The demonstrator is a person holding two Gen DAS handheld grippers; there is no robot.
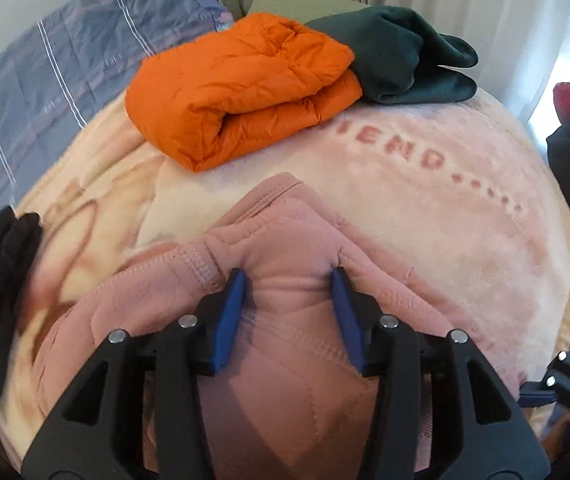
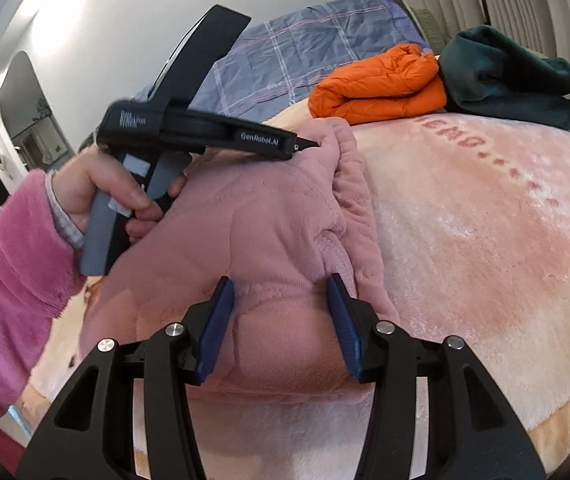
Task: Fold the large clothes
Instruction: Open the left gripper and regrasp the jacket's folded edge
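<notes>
Your pink quilted garment (image 1: 285, 280) lies bunched on the pale pink blanket (image 1: 445, 208) that covers the bed. Your left tool (image 1: 288, 280) stands partly open over the garment, a ridge of cloth between its blue pads (image 1: 231, 316); whether they press on it I cannot tell. Your right tool (image 2: 281, 288) is likewise part-open around a thick fold near the garment's closer edge. Beyond the garment lie a folded orange jacket (image 1: 237, 92) and, touching it, a dark green garment (image 1: 405, 56).
</notes>
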